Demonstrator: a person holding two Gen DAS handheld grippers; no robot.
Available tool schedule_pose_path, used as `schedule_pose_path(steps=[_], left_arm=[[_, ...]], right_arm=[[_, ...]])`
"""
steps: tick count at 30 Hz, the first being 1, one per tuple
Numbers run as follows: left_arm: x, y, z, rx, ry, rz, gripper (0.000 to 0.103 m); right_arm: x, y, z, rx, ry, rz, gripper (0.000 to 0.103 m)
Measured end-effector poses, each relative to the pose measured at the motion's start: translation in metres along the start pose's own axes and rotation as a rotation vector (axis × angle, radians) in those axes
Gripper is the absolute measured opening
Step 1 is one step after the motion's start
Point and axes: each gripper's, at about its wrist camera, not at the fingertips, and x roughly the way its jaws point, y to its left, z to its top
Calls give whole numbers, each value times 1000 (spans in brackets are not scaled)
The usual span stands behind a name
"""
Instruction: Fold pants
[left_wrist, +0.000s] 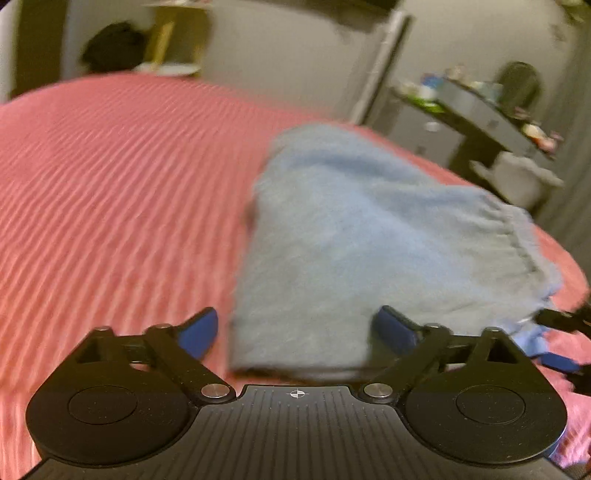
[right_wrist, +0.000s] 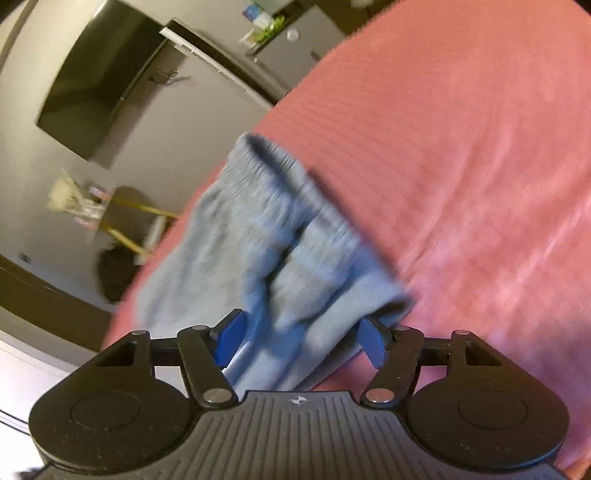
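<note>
Light blue sweatpants (left_wrist: 362, 236) lie folded in a bundle on a red ribbed bedspread (left_wrist: 110, 192). My left gripper (left_wrist: 295, 332) is open, its blue pads on either side of the bundle's near end, with cloth between them. The elastic waistband lies at the right of the left wrist view. In the right wrist view the pants (right_wrist: 266, 251) lie bunched, waistband (right_wrist: 266, 162) at the far end. My right gripper (right_wrist: 301, 341) is open with the near cloth between its blue pads. The right gripper also shows at the right edge of the left wrist view (left_wrist: 565, 332).
The bed's far edge meets a grey wall. A cluttered dark shelf (left_wrist: 480, 107) stands beyond the bed at the right. A wall-mounted TV (right_wrist: 96, 77), a broom (right_wrist: 122, 221) and a dark object on the floor are off the bed's edge.
</note>
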Motion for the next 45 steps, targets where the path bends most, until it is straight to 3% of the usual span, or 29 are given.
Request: schedule_pose_path(steps=[3, 7, 11, 13, 15, 20, 26, 32, 35, 40, 45], left_arm=[[-6, 6, -4, -61, 25, -9, 96], [-24, -14, -19, 54, 40, 34, 96], [-37, -51, -40, 283, 69, 83, 96], [-50, -64, -48, 337, 54, 96, 96], [-69, -67, -56, 335, 36, 103, 96], [-117, -79, -67, 317, 28, 95, 95], [-157, -92, -47, 340, 14, 156, 96], [-179, -89, -16, 277, 0, 159, 97], [-178, -89, -2, 269, 17, 165, 98], [-160, -90, 16, 246, 86, 172, 98], [-138, -98, 19, 289, 138, 224, 98]], right_arm=[[-18, 14, -6, -170, -59, -103, 73], [-47, 36, -31, -445, -48, -78, 92], [-60, 43, -74, -596, 85, -48, 97], [-61, 48, -95, -659, 177, -75, 97], [-72, 52, -110, -691, 213, -74, 97], [-110, 71, -135, -801, 95, -126, 99], [-141, 92, -120, -822, 19, -158, 99], [-152, 117, -107, -724, 8, -173, 99], [-153, 125, -102, -703, -4, -155, 99], [-147, 131, -84, -678, 60, -84, 99], [-133, 145, -78, -731, 91, -146, 99]])
